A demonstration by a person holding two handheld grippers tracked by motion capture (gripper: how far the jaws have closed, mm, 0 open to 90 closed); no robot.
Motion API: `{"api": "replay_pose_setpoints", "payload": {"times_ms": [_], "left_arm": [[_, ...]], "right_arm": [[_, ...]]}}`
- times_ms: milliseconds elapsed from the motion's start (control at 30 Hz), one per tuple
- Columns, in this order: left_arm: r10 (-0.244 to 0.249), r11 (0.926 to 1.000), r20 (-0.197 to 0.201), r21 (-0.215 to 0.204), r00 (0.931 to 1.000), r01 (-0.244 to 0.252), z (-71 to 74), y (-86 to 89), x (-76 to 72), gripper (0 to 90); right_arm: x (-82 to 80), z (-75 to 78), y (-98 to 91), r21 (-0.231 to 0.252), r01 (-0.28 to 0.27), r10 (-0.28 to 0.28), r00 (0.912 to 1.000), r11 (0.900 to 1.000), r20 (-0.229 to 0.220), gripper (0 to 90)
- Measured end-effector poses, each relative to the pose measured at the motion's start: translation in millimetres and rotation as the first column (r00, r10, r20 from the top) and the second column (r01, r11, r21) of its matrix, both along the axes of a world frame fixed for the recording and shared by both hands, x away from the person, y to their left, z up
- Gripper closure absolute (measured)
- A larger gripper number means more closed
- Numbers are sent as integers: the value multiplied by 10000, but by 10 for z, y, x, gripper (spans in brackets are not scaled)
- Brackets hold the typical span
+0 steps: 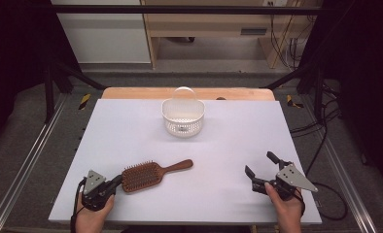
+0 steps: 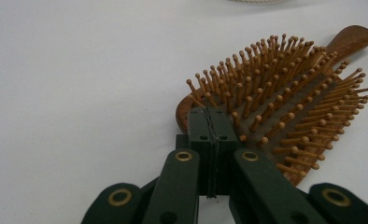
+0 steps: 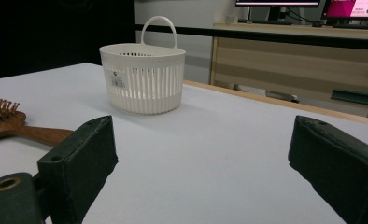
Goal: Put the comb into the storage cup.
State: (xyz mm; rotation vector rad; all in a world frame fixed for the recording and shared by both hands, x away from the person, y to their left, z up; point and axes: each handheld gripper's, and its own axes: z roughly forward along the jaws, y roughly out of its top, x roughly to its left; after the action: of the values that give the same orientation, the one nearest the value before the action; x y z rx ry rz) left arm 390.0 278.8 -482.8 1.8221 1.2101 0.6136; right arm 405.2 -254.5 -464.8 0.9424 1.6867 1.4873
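Note:
A wooden paddle hairbrush (image 1: 142, 175) lies bristles up near the table's front left, its handle pointing right. My left gripper (image 1: 116, 181) is shut, its tips at the left rim of the brush head. In the left gripper view the two pads meet with nothing seen between them, and the gripper (image 2: 209, 113) rests against the brush (image 2: 285, 93) edge. My right gripper (image 1: 259, 164) stands open at the front right, nothing between its fingers. A white slatted basket (image 1: 182, 116) with a handle stands at the back middle. The right gripper (image 3: 205, 140) faces the basket (image 3: 142, 79) and the brush handle (image 3: 37, 134).
The pale table top (image 1: 131, 131) ends in a wooden strip (image 1: 131, 93) behind the basket. Metal rails (image 1: 24, 165) run along both sides, and cables (image 1: 321, 145) trail off at the right. A wooden desk (image 3: 294, 60) with monitors stands beyond the table.

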Motion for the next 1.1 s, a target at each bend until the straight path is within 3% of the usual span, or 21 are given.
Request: {"api": "replay_pose_setpoints", "payload": {"times_ms": [300, 633, 1100], "left_arm": [[-69, 9999, -33, -83, 10000, 69, 64, -3, 12, 900], [-89, 9990, -285, 433, 9996, 101, 128, -71, 123, 900], [-260, 9971, -504, 696, 9984, 295, 136, -126, 297, 900]], "right_arm": [[4, -5, 16, -70, -48, 48, 10000, 10000, -31, 78], [-1, -4, 12, -102, -49, 48, 10000, 9999, -47, 78], [-20, 9, 1, -111, -33, 33, 10000, 9999, 15, 77]]}}
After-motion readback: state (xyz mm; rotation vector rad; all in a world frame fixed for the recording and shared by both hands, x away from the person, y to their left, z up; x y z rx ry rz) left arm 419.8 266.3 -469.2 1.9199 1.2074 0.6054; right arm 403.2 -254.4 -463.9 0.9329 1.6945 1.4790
